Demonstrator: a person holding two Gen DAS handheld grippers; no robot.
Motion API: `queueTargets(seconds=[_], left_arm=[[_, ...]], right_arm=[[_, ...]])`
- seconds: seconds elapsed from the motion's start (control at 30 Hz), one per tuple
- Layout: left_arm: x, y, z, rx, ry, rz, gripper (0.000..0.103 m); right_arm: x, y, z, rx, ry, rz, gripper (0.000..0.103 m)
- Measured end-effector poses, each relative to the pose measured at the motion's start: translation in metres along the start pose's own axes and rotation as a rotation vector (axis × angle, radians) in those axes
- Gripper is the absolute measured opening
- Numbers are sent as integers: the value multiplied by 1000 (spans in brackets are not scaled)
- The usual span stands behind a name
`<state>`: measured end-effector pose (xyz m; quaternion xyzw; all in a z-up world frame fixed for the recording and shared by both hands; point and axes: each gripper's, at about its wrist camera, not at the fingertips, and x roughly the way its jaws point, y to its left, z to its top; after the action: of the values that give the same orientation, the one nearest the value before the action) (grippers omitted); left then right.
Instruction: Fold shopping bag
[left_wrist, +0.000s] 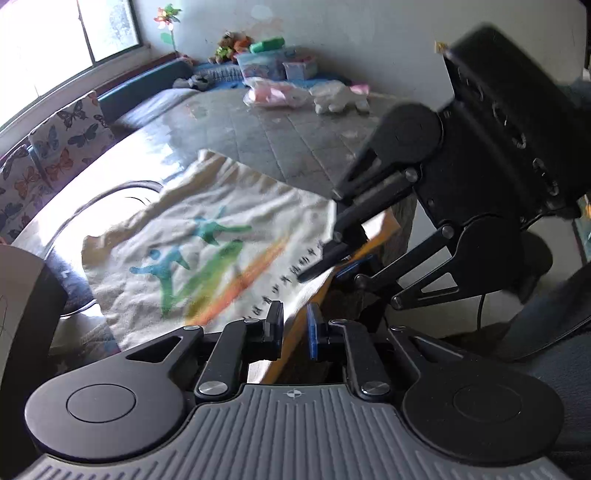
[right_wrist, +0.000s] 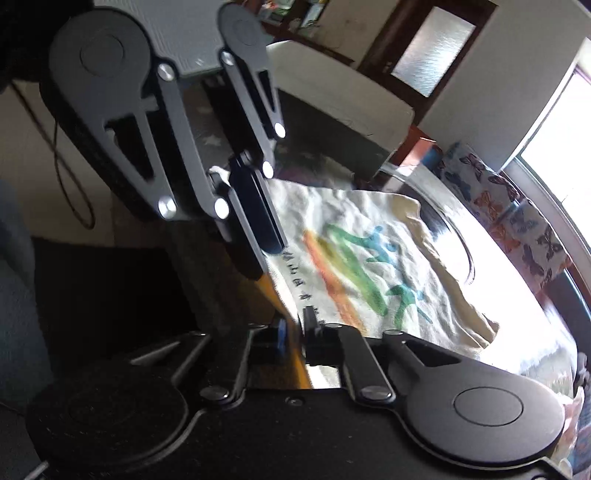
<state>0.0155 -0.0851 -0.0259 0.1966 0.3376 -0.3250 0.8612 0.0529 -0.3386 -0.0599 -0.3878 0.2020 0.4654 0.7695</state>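
Observation:
A cream cloth shopping bag (left_wrist: 192, 236) with a colourful print lies flat on the glass-topped table (left_wrist: 277, 133), its near edge at the table's wooden rim. Its dark handles (left_wrist: 110, 192) loop out at the far side. My left gripper (left_wrist: 295, 326) is shut on one near corner of the bag (right_wrist: 369, 236). From the right wrist camera the left gripper (right_wrist: 258, 236) shows a bit of cloth poking out behind its fingers. My right gripper (right_wrist: 294, 332) is shut on the same near edge, further along. In the left wrist view the right gripper (left_wrist: 325, 251) pinches that edge.
Chairs with butterfly-print covers (left_wrist: 70, 144) line the table's window side. A white plush toy (left_wrist: 340, 98) and a plastic bag (left_wrist: 273, 94) lie at the table's far end. A white boxy object (right_wrist: 332, 96) stands beside the bag's other side. A cable (right_wrist: 59, 166) hangs below.

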Motion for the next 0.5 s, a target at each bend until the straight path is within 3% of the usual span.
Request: queueTargets(seconds=[0.23, 0.5], left_arm=[[-32, 34, 10, -23, -35, 137, 16], [10, 53, 9, 5, 49, 23, 15]], right_arm=[[-28, -9, 2, 23, -19, 23, 5], [-59, -19, 5, 49, -40, 49, 5]])
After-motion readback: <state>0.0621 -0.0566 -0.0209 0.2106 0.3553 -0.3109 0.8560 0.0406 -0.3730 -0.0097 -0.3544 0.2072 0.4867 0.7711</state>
